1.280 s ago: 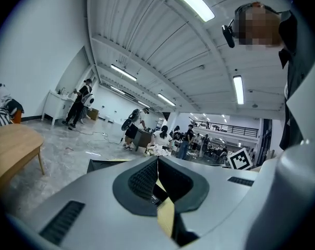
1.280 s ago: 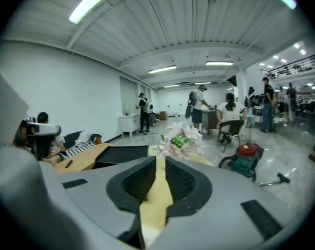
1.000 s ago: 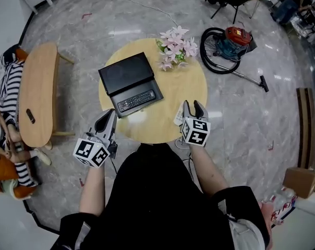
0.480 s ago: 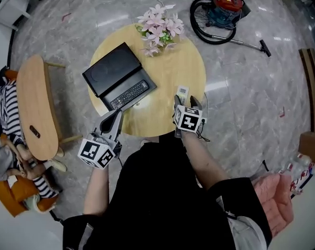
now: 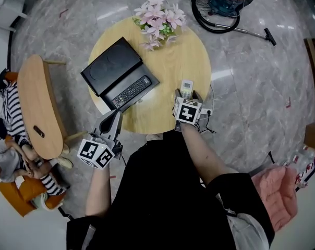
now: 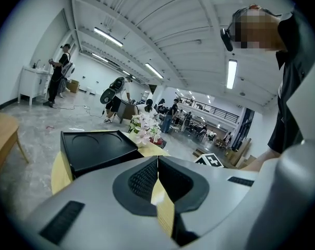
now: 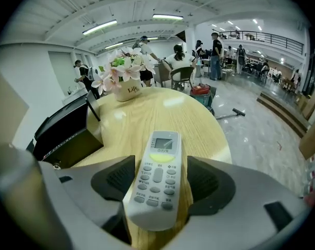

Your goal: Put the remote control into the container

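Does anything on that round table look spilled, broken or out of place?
Nothing stands out. The white remote control lies flat near the edge of the table, the black container sits open at an angle with a dark remote inside, and the flowers stand upright. Nothing looks spilled or damaged.

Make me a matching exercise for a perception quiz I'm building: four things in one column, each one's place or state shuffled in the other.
1. white remote control
2. black remote
3. flowers
4. left gripper

A. shut, nothing held
B. lying in the black container
C. at the far edge of the table
D. between the open jaws of the right gripper

Pairs: 1-D, 2-B, 3-C, 4-A

The right gripper's jaws have just been opening, with the white remote control between them.
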`<state>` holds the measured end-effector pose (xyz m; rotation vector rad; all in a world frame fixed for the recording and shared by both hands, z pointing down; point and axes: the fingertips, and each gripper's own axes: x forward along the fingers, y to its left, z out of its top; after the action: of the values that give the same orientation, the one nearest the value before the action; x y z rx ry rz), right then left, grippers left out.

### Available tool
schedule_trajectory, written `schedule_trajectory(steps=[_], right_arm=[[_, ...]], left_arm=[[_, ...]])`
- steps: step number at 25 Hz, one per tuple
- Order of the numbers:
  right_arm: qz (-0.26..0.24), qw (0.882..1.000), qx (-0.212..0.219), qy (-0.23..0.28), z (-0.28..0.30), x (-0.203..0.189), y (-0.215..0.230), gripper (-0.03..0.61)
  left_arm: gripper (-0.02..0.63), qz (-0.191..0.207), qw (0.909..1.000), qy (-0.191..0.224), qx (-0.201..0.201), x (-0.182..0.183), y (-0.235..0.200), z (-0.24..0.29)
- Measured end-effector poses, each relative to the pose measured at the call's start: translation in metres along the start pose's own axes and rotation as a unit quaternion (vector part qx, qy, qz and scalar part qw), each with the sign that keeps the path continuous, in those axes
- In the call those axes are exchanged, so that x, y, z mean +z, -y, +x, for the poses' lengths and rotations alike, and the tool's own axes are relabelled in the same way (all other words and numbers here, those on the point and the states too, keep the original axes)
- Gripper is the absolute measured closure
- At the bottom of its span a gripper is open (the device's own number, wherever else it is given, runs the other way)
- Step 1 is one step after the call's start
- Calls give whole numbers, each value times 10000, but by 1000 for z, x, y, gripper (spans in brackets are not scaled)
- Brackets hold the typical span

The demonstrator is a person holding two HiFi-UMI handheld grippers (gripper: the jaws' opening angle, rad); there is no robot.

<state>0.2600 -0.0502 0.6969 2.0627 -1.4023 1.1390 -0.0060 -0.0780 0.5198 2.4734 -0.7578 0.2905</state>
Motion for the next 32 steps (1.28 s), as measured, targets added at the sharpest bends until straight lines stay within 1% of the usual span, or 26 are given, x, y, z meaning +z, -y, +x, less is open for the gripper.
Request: schedule_trajectory(steps=[3,5,8,9,11,13,16,19,22,25,28,32], right_arm=[[16,9998,-111,-139,3,-6,0,284],[10,9998,-168,-117,3,-7,0,284],[-55,9997,-162,-172,5,-6,2,285],[-110,9996,-128,-224,5,-6,3,307],[-209,9993,-9,-297,5,-5,4,312],[-316,9991,125,-263,1,0,3,313],[-616,9976,295,-66,-10,14,-5,313],[-1020,9932,532,201,-21,33,-17,313],[-1362,9855,882,494,-32,56,-33,313],[-1721,9736,1307,734,-46,75,-57,313],[-2169,9572,1673,933,-58,90,-84,313],[-2708,9318,2162,1083,-66,103,-125,313]], left_arm=[[606,-78,9999,-17,73,-4,-3,-3],[606,-128,9998,14,124,-6,-4,-5],[606,-113,9998,20,181,-4,-4,-6],[606,-111,9998,36,185,-5,-3,-7],[606,-99,9997,73,192,-5,-1,-8],[606,-68,9997,117,209,-3,0,-9],[606,-29,9995,229,237,3,2,-13],[606,17,9990,359,270,10,4,-18],[606,66,9982,504,333,17,6,-22],[606,140,9969,622,450,22,5,-30],[606,229,9952,744,591,27,3,-41],[606,246,9909,978,892,32,-8,-62]])
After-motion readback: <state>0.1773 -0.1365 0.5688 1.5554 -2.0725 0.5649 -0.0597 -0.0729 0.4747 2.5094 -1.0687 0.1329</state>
